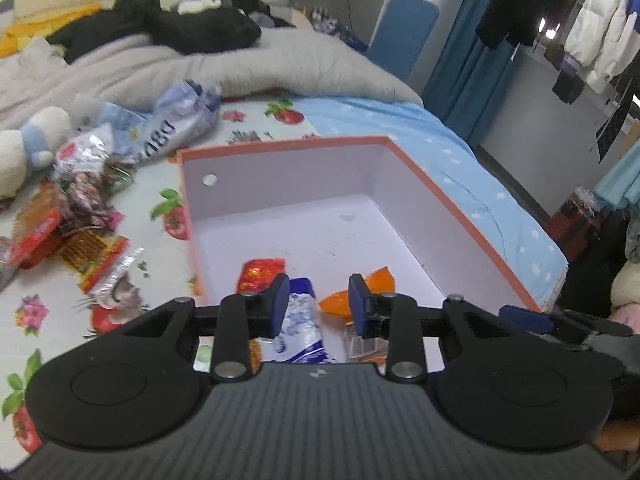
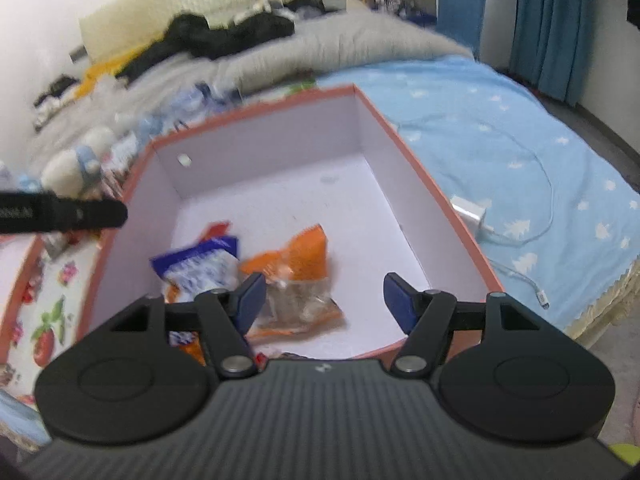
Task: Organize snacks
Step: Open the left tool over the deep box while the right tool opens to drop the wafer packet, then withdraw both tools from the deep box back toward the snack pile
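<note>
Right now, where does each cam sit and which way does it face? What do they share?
Left wrist: on the left gripper, angled down into the box; its open fingers show, right gripper at right edge.
Right wrist: on the right gripper, same downward tilt; open fingers, left gripper at left edge.
Shared: box, blue-white packet, orange packet, bed.

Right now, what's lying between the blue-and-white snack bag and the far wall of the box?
Nothing: in the right wrist view, bare white floor runs from the blue-and-white bag to the box far wall. The orange packet lies beside it.
</note>
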{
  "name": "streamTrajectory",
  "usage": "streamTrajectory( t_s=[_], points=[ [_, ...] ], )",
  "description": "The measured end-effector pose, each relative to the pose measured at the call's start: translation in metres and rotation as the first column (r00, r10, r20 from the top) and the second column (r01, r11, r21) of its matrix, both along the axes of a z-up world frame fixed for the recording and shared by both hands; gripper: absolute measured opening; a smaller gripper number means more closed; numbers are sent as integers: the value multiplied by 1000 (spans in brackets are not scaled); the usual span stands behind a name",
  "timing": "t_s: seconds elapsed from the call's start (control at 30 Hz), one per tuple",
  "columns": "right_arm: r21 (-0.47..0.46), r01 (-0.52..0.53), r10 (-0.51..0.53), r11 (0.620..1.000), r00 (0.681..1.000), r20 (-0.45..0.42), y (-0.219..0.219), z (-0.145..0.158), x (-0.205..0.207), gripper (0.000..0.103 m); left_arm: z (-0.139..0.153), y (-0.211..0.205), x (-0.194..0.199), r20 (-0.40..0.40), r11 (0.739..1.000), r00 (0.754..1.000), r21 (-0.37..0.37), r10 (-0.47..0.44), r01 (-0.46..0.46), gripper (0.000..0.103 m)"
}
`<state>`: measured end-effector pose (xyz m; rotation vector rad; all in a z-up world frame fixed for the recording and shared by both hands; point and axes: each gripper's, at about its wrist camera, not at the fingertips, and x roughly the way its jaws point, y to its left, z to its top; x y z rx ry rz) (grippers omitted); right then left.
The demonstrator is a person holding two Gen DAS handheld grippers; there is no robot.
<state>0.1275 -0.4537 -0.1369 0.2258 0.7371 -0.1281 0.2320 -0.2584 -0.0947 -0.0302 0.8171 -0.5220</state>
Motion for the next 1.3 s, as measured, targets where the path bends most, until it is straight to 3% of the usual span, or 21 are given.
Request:
streamTrajectory(
  t_s=[0.3, 0.6, 0.97, 1.17, 1.3],
  points=[
    [20, -46, 43, 999, 991, 130, 34, 30, -27, 67, 22, 42, -35, 79, 999, 997, -28, 20, -18, 37],
    [49, -126, 114, 991, 974, 198, 75, 41, -43, 67, 36, 94, -73, 112, 997, 993, -82, 23, -14, 37],
    [51, -202, 187, 978, 959, 213, 122, 35, -58, 67, 29, 153, -105, 120, 992, 986, -71, 116, -109, 37],
    [29, -241, 228, 970, 945, 236, 155, 31, -74, 67, 21, 188, -122, 113, 978, 975, -104, 191, -180, 37],
    [65, -268, 246, 961, 941, 233, 175, 22, -85, 67, 8, 208, -133, 87, 969, 968, -104, 235, -226, 37]
  ],
)
